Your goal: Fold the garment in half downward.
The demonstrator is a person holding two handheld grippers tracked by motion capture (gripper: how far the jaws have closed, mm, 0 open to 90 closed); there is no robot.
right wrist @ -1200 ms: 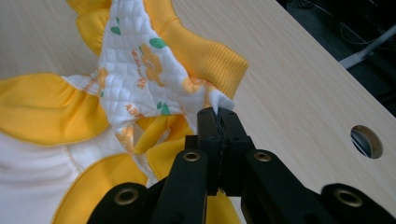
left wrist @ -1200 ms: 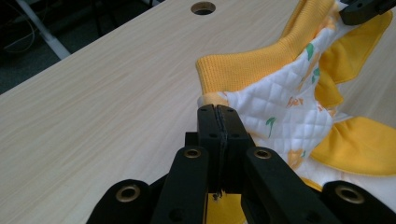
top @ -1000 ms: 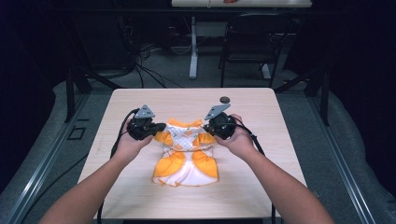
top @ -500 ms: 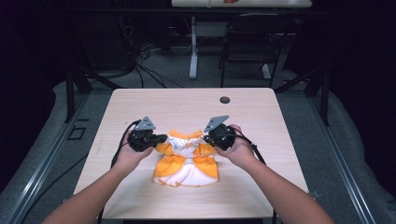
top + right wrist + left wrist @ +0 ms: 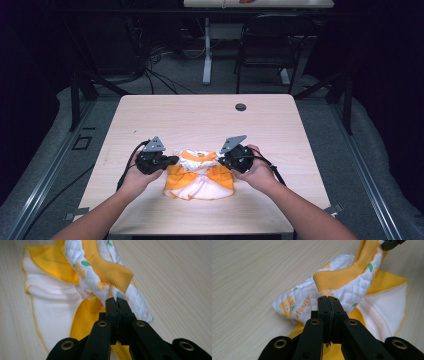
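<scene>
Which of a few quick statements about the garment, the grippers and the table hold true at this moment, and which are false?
1. Both grippers are shut on the garment. True: the left gripper and the right gripper each pinch its quilted fabric.
2. The garment is blue and grey. False: it is white and orange-yellow with a flower print.
3. The garment hangs wholly clear of the table. False: its lower part lies on the tabletop.
4. A small dark round thing sits on the table beyond the garment. True.
5. The ribbed band is yellow. True.
</scene>
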